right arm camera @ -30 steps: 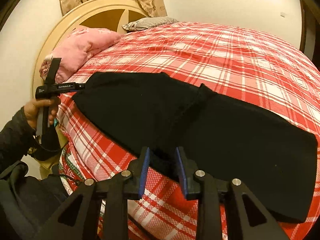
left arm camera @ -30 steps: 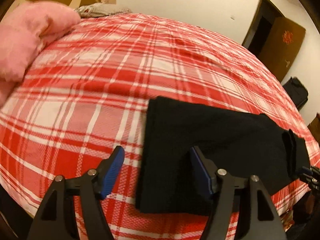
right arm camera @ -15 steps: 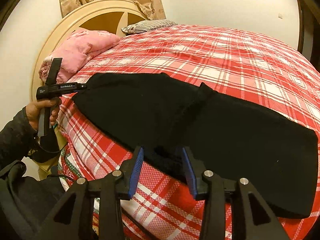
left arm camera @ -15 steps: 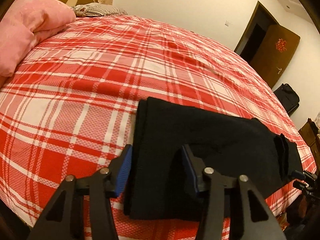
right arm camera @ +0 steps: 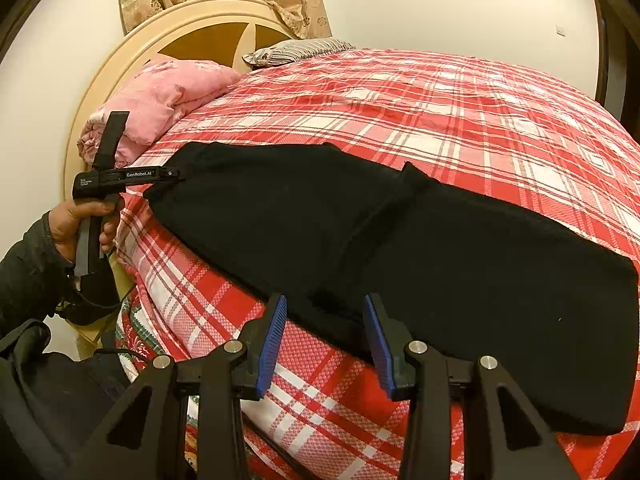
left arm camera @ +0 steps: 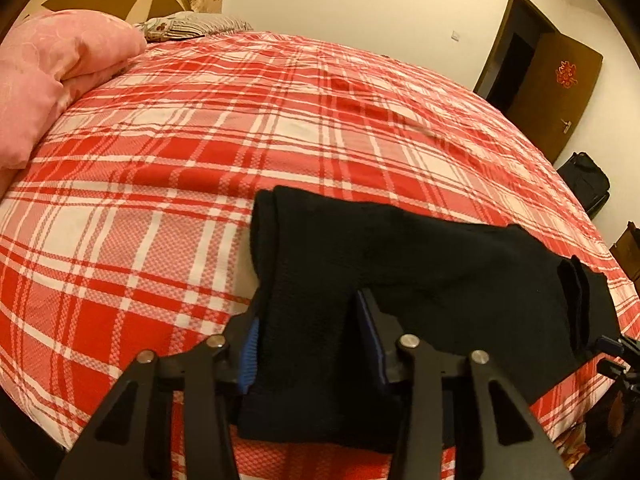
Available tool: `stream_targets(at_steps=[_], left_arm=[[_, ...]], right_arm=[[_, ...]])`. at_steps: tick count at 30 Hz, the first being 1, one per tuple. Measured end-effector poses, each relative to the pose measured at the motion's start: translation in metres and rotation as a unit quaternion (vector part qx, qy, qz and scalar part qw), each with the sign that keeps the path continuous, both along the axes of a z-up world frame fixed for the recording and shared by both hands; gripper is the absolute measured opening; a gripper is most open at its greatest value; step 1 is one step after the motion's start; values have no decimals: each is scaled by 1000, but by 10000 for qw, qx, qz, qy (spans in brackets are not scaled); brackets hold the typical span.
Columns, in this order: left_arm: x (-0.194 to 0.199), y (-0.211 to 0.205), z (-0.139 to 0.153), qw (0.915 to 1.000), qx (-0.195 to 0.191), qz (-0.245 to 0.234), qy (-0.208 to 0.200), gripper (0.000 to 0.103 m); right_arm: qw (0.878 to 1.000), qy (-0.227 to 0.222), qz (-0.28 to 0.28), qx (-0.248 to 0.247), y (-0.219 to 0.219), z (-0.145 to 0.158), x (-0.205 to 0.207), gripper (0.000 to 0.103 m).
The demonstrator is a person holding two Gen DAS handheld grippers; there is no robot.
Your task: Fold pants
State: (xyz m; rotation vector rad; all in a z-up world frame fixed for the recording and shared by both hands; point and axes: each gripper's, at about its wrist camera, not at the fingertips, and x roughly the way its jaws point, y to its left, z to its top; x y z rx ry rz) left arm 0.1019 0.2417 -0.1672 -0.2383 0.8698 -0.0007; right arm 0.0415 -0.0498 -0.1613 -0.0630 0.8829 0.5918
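Black pants [left arm camera: 420, 264] lie folded lengthwise near the front edge of the red plaid bed [left arm camera: 280, 120]. My left gripper [left arm camera: 308, 312] straddles their left end; its jaws are closing, and bunched fabric fills the gap, touching both blue pads. In the right wrist view the pants [right arm camera: 440, 248] stretch from left to right. My right gripper [right arm camera: 325, 300] stands open at their near edge, with the cloth's edge between its fingertips but not pinched. A hand [right arm camera: 80, 220] holds the left gripper [right arm camera: 120, 176] at the pants' far left end.
A pink quilt [left arm camera: 52, 80] and a striped pillow [left arm camera: 192, 26] lie by the round headboard [right arm camera: 192, 36]. A brown door [left arm camera: 552, 92] and a black bag [left arm camera: 584, 184] stand at the right wall. The bed's edge drops just below the pants.
My left gripper has slid forward over the pants' end and its jaws have narrowed onto the fabric. My right gripper's jaws have spread wider at the pants' edge.
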Motion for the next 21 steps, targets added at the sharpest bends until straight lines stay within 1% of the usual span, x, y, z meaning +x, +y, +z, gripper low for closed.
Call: stream_targets(at_steps=[3,5,7,10,11,12,14,18,21], left_arm=[[1,1,0,10000,-4,9,13,44],[1,-2,0,10000,63,-15,14,44],[2,-1,-1,10000,9,-23,27,44],[4,4,-3,9998,-172,-24,53,46],[5,3,-2,9999,-135,-50,64,44],[4,1,-1,9999,-94,-88,68,36],[3,-2,3,9995,-201,-225,67,21],[-1,-7,18,9994,-195,-283,-3,21],[-4,-8,32,9989,-341,-319,-26,21]], right_arm=[[10000,8,-6,-2,0,-1,0,43],[10000,18,2,7,0,-1,0,43],[10000,20,6,-2,1,-3,0,43],[10000,9,9,-16,4,-3,-2,43],[10000,-6,8,-13,3,-3,-2,43],[10000,-27,6,-6,3,-1,-3,43],[10000,-84,-19,11,1,2,-3,43],[9996,-200,-158,93,-9,12,-2,43],[9992,-237,-296,155,-18,16,1,45]])
